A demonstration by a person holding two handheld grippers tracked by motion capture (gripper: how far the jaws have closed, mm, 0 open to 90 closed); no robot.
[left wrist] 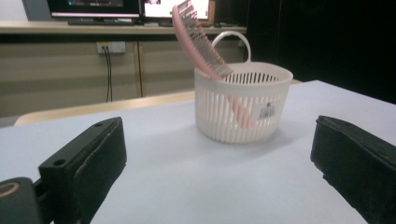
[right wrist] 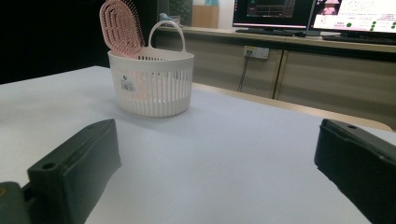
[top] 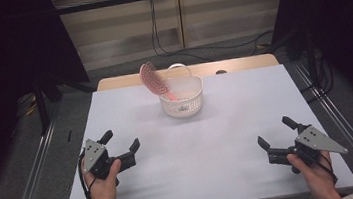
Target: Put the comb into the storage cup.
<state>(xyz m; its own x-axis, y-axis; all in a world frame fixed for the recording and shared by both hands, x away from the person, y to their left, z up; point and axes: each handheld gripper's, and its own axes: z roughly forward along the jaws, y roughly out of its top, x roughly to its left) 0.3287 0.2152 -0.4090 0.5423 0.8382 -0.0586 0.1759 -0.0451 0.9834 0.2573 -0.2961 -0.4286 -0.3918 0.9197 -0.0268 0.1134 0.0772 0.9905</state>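
Observation:
A white slatted basket (top: 182, 100) with a hoop handle stands at the far middle of the white table (top: 227, 124). A pink hairbrush (top: 152, 79) leans in it, head sticking up over the left rim. In the left gripper view the basket (left wrist: 243, 102) and the hairbrush (left wrist: 198, 39) stand ahead, right of centre. The right gripper view shows the basket (right wrist: 152, 81) and the hairbrush (right wrist: 122, 25) at upper left. My left gripper (top: 120, 141) rests open at the near left, empty. My right gripper (top: 276, 132) rests open at the near right, empty.
A tan board edge (top: 211, 68) runs behind the table. Metal rails (top: 36, 166) flank both sides. Cables (top: 156, 31) hang by the back wall. Monitors (right wrist: 289, 11) sit on a counter beyond.

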